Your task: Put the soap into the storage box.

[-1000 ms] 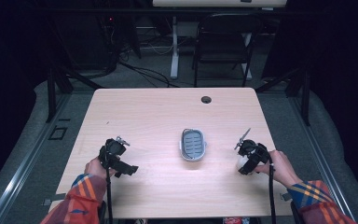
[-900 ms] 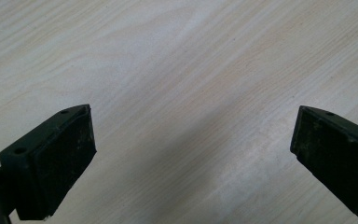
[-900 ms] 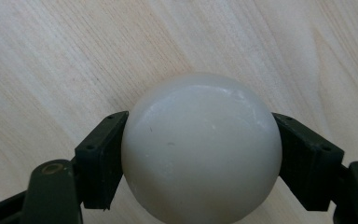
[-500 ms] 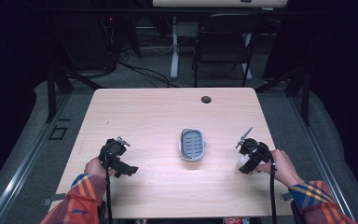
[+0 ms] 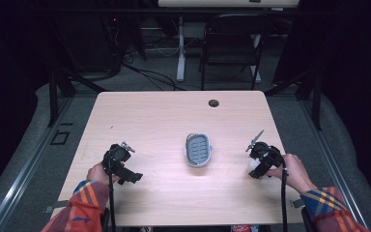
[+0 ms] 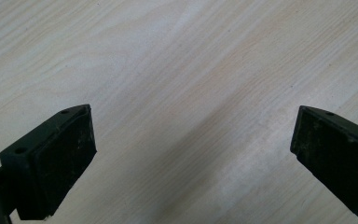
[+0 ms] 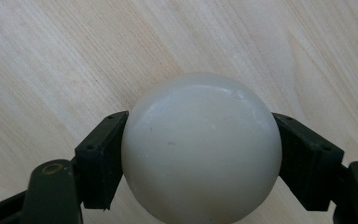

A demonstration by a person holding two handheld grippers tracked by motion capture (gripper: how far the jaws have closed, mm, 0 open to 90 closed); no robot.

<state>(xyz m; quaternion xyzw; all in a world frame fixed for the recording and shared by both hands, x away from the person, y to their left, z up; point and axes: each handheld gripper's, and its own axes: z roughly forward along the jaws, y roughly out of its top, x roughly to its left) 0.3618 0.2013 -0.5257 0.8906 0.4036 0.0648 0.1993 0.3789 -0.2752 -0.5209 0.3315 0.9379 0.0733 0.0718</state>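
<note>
A grey slotted soap dish (image 5: 198, 149) lies in the middle of the wooden table (image 5: 164, 116). To its right, near the table's right edge, my right gripper (image 5: 254, 168) is shut on a smooth white rounded lump (image 5: 252, 165), perhaps a soap bar. In the right gripper view the white lump (image 7: 201, 149) sits squeezed between both jaws of the right gripper (image 7: 200, 161), just above the wood. My left gripper (image 5: 127, 175) rests at the front left, well apart from the dish. In the left gripper view the left gripper (image 6: 191, 154) stands open over bare wood.
A small round cable hole (image 5: 214, 103) sits near the table's far edge. A dark chair (image 5: 232, 43) and a white desk leg (image 5: 179, 48) stand on the floor beyond the table. Plaid-sleeved forearms (image 5: 82, 208) come in from the bottom.
</note>
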